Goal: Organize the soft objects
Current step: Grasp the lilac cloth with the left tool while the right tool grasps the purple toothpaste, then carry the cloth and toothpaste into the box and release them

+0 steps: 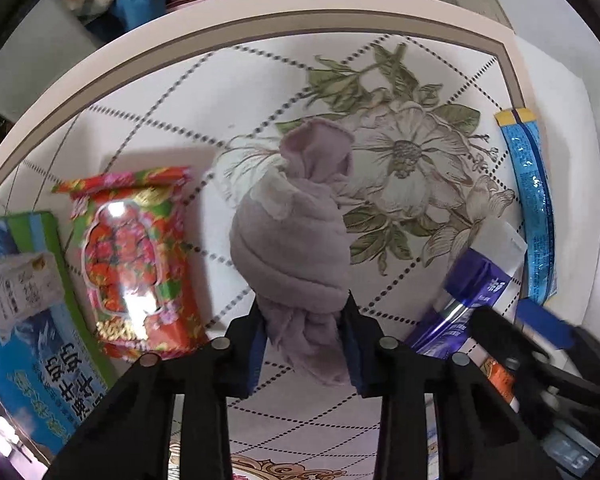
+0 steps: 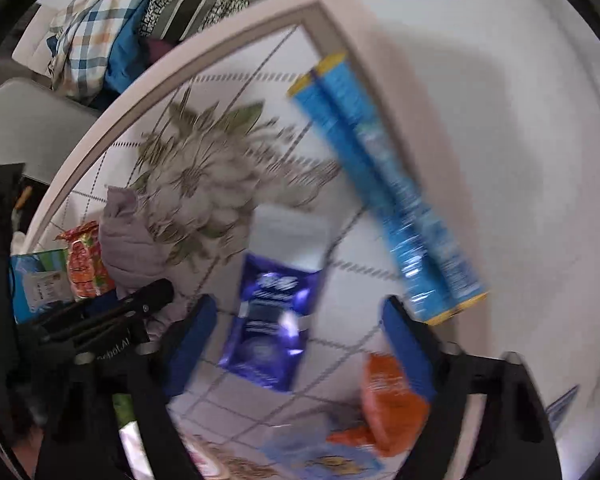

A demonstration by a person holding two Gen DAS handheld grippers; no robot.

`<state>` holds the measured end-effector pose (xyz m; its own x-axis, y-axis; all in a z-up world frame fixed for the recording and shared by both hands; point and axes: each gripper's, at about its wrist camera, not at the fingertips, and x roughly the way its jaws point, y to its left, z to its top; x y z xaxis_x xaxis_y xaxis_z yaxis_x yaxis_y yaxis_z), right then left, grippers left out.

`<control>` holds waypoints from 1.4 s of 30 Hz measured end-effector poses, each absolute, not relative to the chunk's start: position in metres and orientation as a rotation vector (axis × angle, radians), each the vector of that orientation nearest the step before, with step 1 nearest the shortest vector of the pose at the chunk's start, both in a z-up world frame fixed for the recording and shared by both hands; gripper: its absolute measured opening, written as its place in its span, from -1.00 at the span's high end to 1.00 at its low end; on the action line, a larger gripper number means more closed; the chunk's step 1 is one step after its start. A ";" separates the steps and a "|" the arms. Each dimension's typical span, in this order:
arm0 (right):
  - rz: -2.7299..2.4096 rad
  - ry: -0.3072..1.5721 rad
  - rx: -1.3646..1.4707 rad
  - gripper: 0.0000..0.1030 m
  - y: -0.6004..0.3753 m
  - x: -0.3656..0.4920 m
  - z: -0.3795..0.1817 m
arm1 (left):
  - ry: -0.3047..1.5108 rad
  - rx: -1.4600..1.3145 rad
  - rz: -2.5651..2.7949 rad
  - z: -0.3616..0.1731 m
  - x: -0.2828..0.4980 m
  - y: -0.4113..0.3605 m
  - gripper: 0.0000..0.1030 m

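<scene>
Left wrist view: I see my left gripper (image 1: 305, 332) pointing steeply down at the floral cloth (image 1: 172, 136), its two blue pads clamped on the lower tail of a lilac rolled towel (image 1: 290, 236). The towel runs from bottom centre up to mid-frame, twisted into a bundle with a white label showing near its upper part. At left of it lies a red strawberry snack bag (image 1: 136, 256), just apart from the towel; further left, a blue-green milk carton box (image 1: 28, 304) at the frame edge. At right, a purple-white tube (image 1: 472, 280) lies slanted, and a long blue foil packet (image 1: 534, 216) runs along the right edge of the cloth. The other gripper shows as a dark blurred shape at lower right.

Right wrist view (heavily blurred): my right gripper (image 2: 296, 344) has its jaws spread, pads not touching anything. The purple tube (image 2: 270, 320) lies between them on the cloth. The blue foil packet (image 2: 384, 184) slants from upper centre to right of the right-hand finger. An orange packet (image 2: 392, 400) sits at lower right, partly behind that finger. The lilac towel (image 2: 130, 244) is at left of frame, with the left gripper's black body over its lower end.
</scene>
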<state>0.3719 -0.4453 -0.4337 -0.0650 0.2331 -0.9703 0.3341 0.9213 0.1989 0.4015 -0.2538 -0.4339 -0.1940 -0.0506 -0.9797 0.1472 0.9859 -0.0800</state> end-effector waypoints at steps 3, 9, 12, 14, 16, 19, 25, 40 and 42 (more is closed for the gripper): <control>-0.087 1.676 0.470 -0.40 -0.431 0.373 -0.448 | 1.751 0.059 -0.163 -0.436 0.394 -0.244 0.41; -0.191 1.686 0.410 -0.04 -0.413 0.379 -0.463 | 1.733 0.035 -0.151 -0.436 0.381 -0.226 0.45; -0.197 1.666 0.378 -0.01 -0.406 0.377 -0.462 | 1.712 0.037 -0.151 -0.427 0.378 -0.222 0.48; -0.190 1.664 0.331 0.00 -0.402 0.372 -0.460 | 1.684 0.042 -0.160 -0.420 0.370 -0.221 0.49; -0.181 1.646 0.334 0.00 -0.399 0.366 -0.453 | 1.660 0.042 -0.170 -0.409 0.364 -0.217 0.49; -0.167 1.608 0.330 0.00 -0.397 0.356 -0.434 | 1.622 0.018 -0.193 -0.387 0.351 -0.206 0.49; -0.095 1.510 0.327 0.00 -0.382 0.343 -0.368 | 1.510 -0.033 -0.258 -0.313 0.325 -0.169 0.49; 0.216 1.391 0.184 0.00 -0.174 0.307 -0.226 | 1.370 -0.084 -0.052 -0.206 0.294 0.070 0.49; 0.226 1.400 0.163 0.00 -0.142 0.309 -0.228 | 1.381 -0.083 -0.021 -0.216 0.297 0.094 0.49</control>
<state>0.3094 -0.1424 -0.2281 0.1542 0.2526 -0.9552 -0.0612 0.9674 0.2459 0.2975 0.0940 -0.2161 0.1885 -0.0636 -0.9800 -0.0335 0.9969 -0.0712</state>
